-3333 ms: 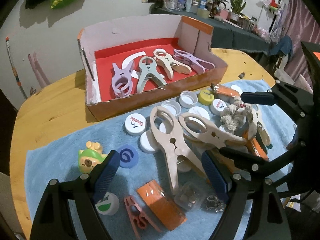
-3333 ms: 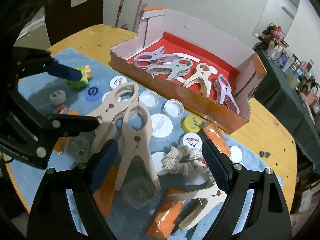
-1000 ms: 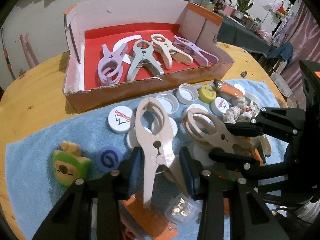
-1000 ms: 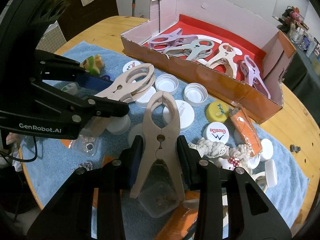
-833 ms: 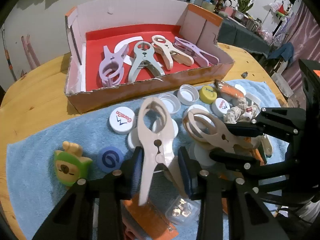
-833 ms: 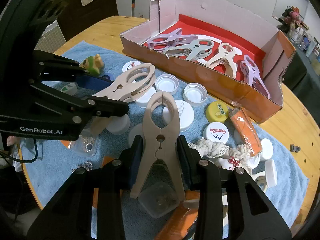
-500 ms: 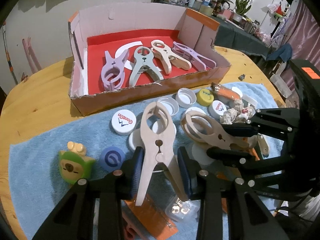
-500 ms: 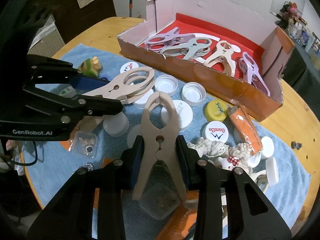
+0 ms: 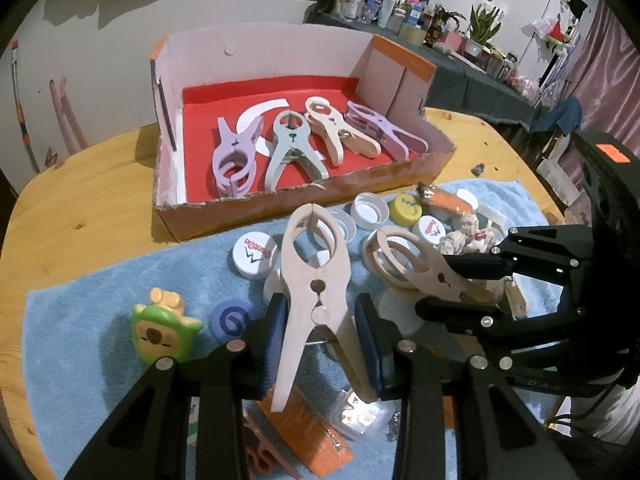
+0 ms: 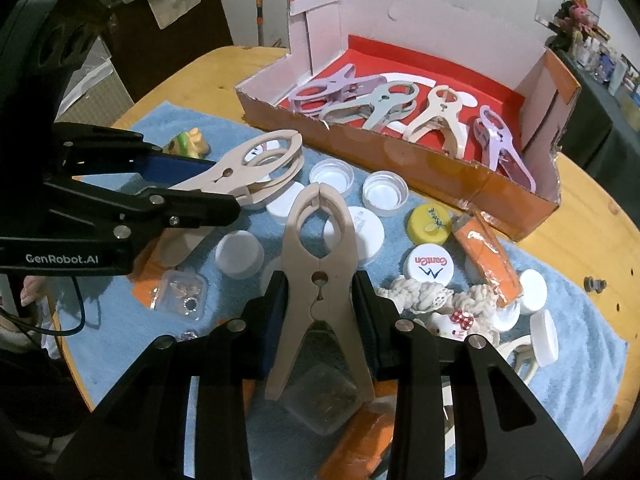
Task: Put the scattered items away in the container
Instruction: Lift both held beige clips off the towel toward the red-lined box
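Observation:
My left gripper point(image 9: 320, 326) is shut on a large beige clip point(image 9: 316, 276) and holds it above the blue towel. My right gripper point(image 10: 320, 308) is shut on a second beige clip point(image 10: 318, 256), also lifted; that clip shows in the left wrist view point(image 9: 416, 266) too. The cardboard box point(image 9: 304, 206) with a red floor stands beyond the towel and holds several clips, among them a purple one point(image 9: 234, 160) and a grey one point(image 9: 290, 148). The left gripper's clip also shows in the right wrist view point(image 10: 256, 172).
On the blue towel point(image 9: 92, 300) lie bottle caps point(image 10: 384, 194), a yellow cap point(image 10: 430, 224), orange packets point(image 10: 486, 258), a green toy point(image 9: 160, 332), a knotted rope piece point(image 10: 424, 298) and a small clear box point(image 10: 180, 294). The wooden table edge point(image 10: 600, 248) surrounds it.
Both grippers closed on the beige clips and lifted them off the towel. Over the last second both have risen slightly and drawn back from the box.

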`<state>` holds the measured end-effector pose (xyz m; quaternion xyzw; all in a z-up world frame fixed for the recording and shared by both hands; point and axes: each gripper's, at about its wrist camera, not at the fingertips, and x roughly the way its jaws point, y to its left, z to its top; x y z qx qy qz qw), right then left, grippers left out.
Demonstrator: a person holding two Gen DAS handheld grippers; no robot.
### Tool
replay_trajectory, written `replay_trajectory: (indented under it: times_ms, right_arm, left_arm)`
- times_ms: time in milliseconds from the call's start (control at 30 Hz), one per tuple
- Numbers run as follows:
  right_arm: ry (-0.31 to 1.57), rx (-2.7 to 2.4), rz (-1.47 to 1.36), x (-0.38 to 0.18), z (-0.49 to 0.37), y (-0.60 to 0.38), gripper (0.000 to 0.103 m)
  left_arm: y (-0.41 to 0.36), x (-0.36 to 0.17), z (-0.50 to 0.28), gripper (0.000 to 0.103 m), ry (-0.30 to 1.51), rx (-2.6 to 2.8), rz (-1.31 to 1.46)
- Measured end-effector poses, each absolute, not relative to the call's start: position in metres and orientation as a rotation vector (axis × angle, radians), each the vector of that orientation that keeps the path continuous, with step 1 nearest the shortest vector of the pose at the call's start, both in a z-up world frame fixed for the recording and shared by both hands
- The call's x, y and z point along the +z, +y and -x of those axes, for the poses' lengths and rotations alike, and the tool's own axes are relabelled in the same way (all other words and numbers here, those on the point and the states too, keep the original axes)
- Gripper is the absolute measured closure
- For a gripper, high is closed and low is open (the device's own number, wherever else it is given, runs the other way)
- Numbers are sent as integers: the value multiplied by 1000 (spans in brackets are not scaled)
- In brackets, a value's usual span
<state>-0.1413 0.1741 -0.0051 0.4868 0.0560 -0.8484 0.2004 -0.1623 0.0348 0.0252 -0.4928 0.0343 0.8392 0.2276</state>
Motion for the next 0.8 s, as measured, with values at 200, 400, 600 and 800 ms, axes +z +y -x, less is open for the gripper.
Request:
replay_trajectory:
  times_ms: [200,400,600,800]
  right_arm:
    - [161,-2397,-1321,9,140,174,71]
    - [151,-2436,-1277,29,142,176,71]
    - [148,-2466,-1248,46,148,178,71]
    - [146,-2486,-1234,57,156,182,71]
  left_arm:
    - [33,39,160,66,84,2335,1318]
    - [30,53,160,66,72,2370,1276]
    - [30,66,164,66,62,2391,1244]
    - [30,78,172,66,60,2416,1214]
